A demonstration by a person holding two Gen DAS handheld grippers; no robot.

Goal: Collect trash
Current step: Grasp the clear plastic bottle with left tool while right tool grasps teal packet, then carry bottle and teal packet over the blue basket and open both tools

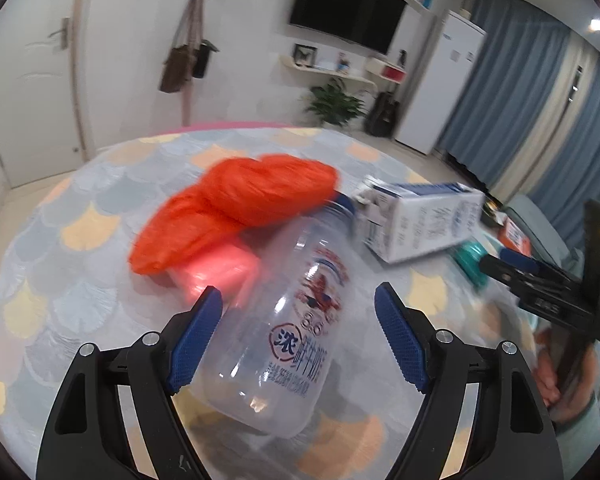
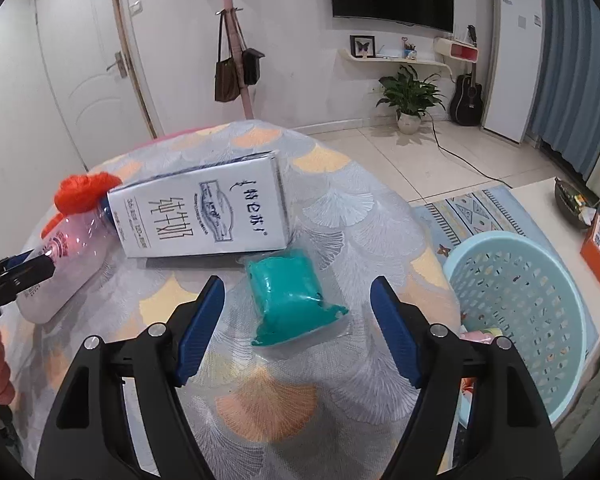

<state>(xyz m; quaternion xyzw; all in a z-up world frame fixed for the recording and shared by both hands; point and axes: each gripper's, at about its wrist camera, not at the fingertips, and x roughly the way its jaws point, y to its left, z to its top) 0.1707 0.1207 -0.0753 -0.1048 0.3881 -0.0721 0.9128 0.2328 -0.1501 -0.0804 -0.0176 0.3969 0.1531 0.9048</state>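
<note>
Trash is spread over the round desk (image 2: 352, 216): a clear bottle (image 1: 284, 328), an orange bag (image 1: 236, 208), a white milk box (image 2: 204, 212) and a small green packet (image 2: 288, 300). The bottle is lying on its side between the wide-open jaws of the left gripper (image 1: 298, 336); the left pad looks close to it or touching, the right pad is apart, and nothing is held yet. The right gripper (image 2: 298, 330) is also spread wide and empty, and the green packet is seen just ahead of it, not yet touched. A light blue basket (image 2: 516, 312) is seen on the floor beside the desk, to the right, with a few scraps inside.

The picking-up step seems to be in hand. Next, the jaws would need to be closed around the bottle's middle, gently, since it is round and may roll or slip. Then it could be carried to the basket.
</note>
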